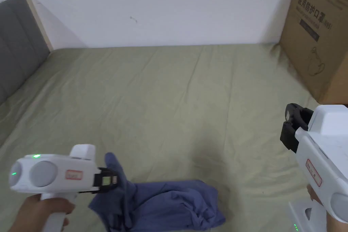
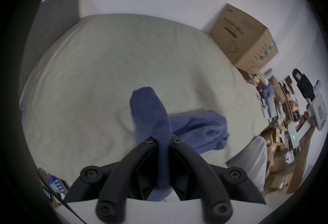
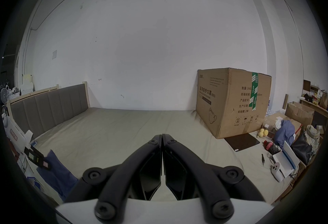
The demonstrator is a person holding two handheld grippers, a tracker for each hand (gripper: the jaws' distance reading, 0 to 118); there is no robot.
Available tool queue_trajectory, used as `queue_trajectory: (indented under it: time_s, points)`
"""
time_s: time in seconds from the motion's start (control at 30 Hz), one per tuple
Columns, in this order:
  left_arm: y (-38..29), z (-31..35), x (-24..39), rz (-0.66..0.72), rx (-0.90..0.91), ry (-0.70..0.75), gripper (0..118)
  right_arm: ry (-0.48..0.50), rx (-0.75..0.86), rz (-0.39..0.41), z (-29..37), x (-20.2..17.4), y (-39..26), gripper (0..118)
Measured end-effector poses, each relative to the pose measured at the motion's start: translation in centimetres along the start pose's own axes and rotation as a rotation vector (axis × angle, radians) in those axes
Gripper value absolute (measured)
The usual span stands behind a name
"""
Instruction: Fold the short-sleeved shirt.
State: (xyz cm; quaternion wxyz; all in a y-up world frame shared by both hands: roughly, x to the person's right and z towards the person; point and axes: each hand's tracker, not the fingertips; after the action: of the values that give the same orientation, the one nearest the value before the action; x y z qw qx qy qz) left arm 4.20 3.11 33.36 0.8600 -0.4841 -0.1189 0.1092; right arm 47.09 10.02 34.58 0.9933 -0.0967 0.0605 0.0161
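Shirt point(image 1: 163, 203) on bed point(image 1: 176, 100), box point(image 1: 317, 35) right.

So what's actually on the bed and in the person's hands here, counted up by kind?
Blue shirts: 1
Cardboard boxes: 1
Handheld tongs: 2, left gripping the shirt, right closed on nothing
Total: 4

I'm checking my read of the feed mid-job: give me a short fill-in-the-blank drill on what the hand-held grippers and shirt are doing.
1. The left hand-held gripper is shut on the ____ shirt.
2. The right hand-held gripper is shut and holds ____.
3. The shirt lies crumpled on the ____.
4. The cardboard box stands on the side of the ____ hand-held gripper.

Missing words: blue; nothing; bed; right
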Motion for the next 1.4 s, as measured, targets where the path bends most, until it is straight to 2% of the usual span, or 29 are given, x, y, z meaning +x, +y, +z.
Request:
queue_trajectory:
  time_s: [0.23,0.37,0.53,0.63,0.77,0.8,0.93,0.97,1.0,1.2,1.27,1.3,1.37,1.4]
  points:
    - [1.3,-8.4,6.9,-0.078,-0.108,-0.026,9,-0.017,-0.003,-0.009,0.7,1.3,-0.6,0]
    - [0.4,-13.4,11.2,-0.171,-0.186,0.012,9,-0.029,-0.016,-0.013,0.9,2.2,-0.9,0]
    - [-1.8,-19.7,13.9,-0.182,-0.275,0.075,9,-0.042,-0.024,-0.007,1.2,2.5,-1.2,0]
    - [-2.9,-21.3,14.9,-0.201,-0.273,0.104,9,-0.047,-0.028,-0.006,1.5,2.5,-1.3,0]
    - [-2.8,-20.1,15.5,-0.242,-0.258,0.129,12,-0.05,-0.031,-0.004,1.5,2.6,-1.3,0]
    - [-2.6,-19.5,15.3,-0.244,-0.243,0.115,19,-0.05,-0.032,-0.004,1.5,2.6,-1.3,0]
    - [-1.7,-16.0,15.0,-0.144,-0.113,0.004,102,-0.05,-0.026,-0.001,1.5,2.3,-1.0,0]
    - [-1.5,-14.7,14.9,-0.134,-0.056,-0.009,108,-0.049,-0.024,-0.002,1.5,2.3,-0.8,0]
    - [-1.3,-13.3,14.8,-0.131,0.016,-0.014,109,-0.046,-0.021,-0.001,1.6,2.1,-0.7,0]
    - [-1.6,-7.9,11.9,-0.135,0.314,0.064,108,-0.034,-0.002,0.004,1.7,1.5,0.1,0]
    - [-2.0,-7.2,10.8,-0.12,0.387,0.127,99,-0.03,0.001,0.005,1.7,1.3,0.2,0]
    - [-2.5,-6.9,10.0,-0.111,0.427,0.148,86,-0.026,0.003,0.008,1.7,1.2,0.2,0]
    - [-3.2,-6.8,8.9,-0.108,0.47,0.145,43,-0.023,0.002,0.012,1.7,1.1,0.3,0]
    - [-3.6,-7.0,8.3,-0.105,0.48,0.138,29,-0.021,0.002,0.012,1.7,1.0,0.3,0]
